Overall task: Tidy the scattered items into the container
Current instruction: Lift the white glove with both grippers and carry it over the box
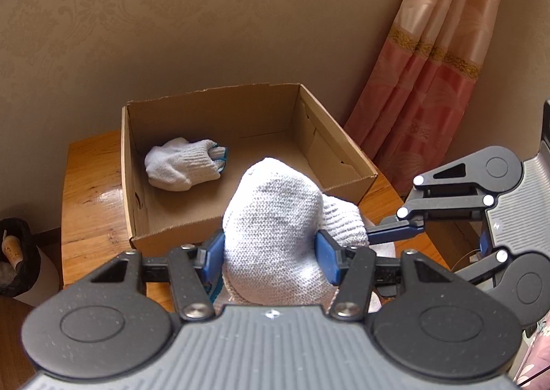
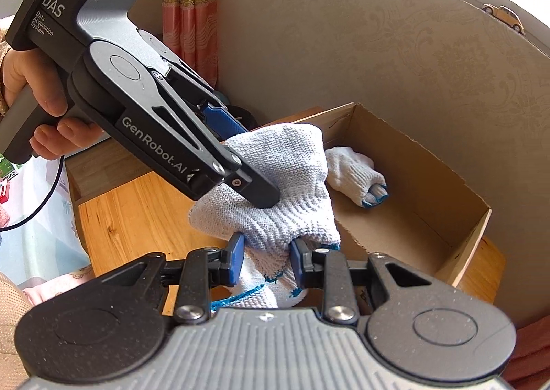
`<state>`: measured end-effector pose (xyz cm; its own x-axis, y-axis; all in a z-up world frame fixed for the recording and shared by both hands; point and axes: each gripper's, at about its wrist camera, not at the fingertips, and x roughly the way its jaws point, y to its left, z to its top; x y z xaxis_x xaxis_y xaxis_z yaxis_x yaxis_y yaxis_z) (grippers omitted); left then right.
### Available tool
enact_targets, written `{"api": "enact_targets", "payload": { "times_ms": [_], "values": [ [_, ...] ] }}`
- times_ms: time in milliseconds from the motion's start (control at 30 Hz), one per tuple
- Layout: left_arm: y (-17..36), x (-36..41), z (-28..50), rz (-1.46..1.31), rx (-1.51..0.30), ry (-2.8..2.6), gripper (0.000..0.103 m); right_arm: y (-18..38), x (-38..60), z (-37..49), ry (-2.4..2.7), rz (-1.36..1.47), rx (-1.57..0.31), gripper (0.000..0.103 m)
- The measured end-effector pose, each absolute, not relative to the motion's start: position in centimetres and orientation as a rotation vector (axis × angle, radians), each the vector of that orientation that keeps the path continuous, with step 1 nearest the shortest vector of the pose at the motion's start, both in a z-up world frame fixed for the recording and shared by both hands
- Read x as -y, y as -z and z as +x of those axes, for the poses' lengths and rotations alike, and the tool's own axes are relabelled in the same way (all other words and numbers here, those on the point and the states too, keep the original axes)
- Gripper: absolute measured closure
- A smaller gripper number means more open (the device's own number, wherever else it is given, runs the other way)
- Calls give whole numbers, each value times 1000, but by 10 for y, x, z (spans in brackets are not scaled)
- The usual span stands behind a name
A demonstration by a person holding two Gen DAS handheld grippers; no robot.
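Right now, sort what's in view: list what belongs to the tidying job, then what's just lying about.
Belongs to the job:
- held glove bundle, gripped by left gripper and right gripper
- rolled glove pair already inside
- cardboard box

Just lying about:
- wooden table
- pink curtain
- toy car on the ledge
- black basket beside the table

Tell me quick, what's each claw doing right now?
Left gripper: closed on the white knit glove bundle.
Right gripper: closed on the same bundle's cuff end.
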<state>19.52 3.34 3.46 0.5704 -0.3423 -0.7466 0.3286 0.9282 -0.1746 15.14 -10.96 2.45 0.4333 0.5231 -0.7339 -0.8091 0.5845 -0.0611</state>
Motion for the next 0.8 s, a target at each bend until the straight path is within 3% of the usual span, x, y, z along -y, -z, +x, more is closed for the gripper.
{"api": "enact_targets", "payload": {
  "times_ms": [800],
  "values": [
    [-44, -2, 304, -3, -918, 432, 48, -36, 135, 255, -795, -426, -785, 70]
  ]
}}
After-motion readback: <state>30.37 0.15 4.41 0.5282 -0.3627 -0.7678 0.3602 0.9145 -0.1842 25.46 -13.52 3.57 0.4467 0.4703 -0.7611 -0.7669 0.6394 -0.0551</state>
